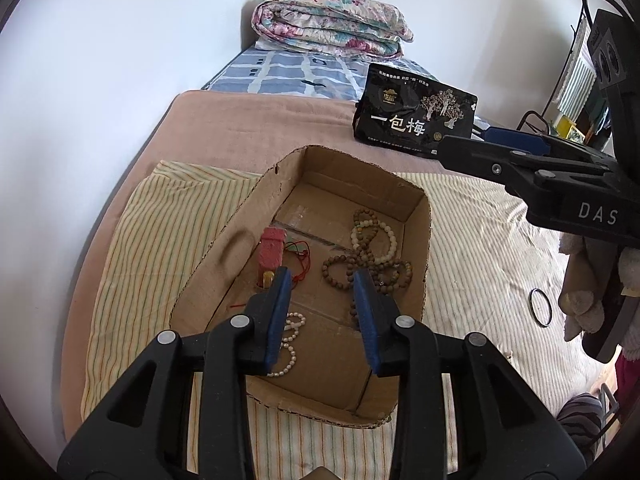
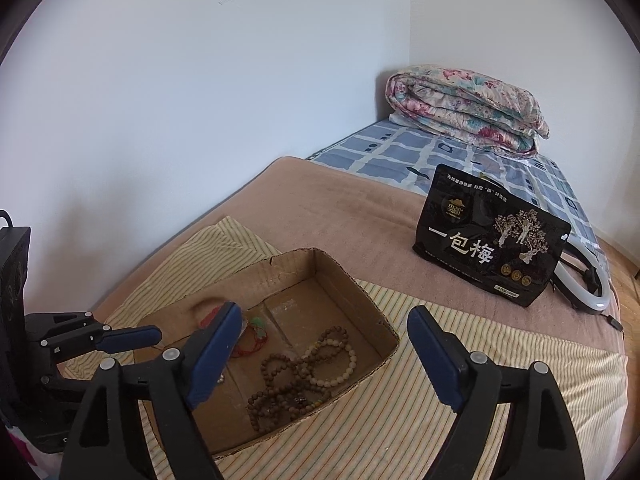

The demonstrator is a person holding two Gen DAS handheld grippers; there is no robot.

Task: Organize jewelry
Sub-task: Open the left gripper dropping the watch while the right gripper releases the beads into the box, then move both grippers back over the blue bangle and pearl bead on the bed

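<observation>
Left view alone — pearl strand (image 1: 289,344); black ring (image 1: 541,307), perhaps.

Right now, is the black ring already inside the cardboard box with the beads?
No. In the left wrist view the black ring lies on the striped cloth, outside the cardboard box holding the wooden bead strands.

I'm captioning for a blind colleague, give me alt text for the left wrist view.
The left gripper hangs open above a cardboard box holding wooden bead bracelets, a pearl strand and a red trinket. The box sits on a striped cloth.
</observation>
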